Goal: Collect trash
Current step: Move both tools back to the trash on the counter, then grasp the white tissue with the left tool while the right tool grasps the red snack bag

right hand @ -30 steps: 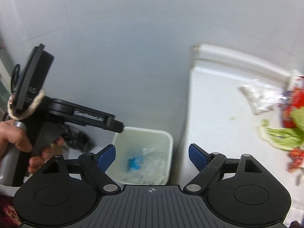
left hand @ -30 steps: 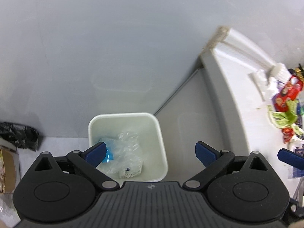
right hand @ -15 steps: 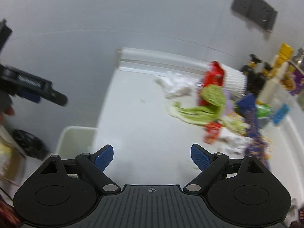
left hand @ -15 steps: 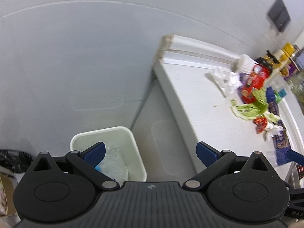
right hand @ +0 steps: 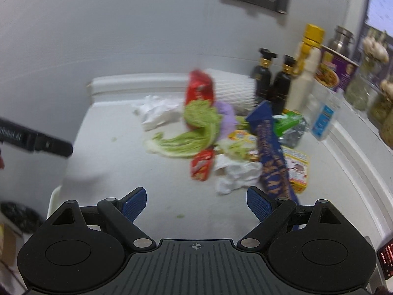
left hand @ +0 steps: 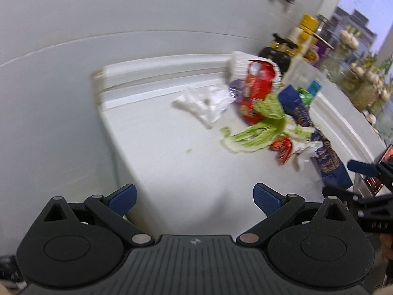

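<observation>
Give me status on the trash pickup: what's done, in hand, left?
Done: nothing these views confirm; only the bin's rim shows. In hand: nothing; left tongs and right tongs are both open and empty over the counter. Left: the lettuce leaves, red wrappers, crumpled tissue and blue packet.

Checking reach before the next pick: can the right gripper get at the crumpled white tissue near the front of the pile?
Probably yes. The right gripper is open and empty, and bare counter lies between it and the tissue.
</observation>
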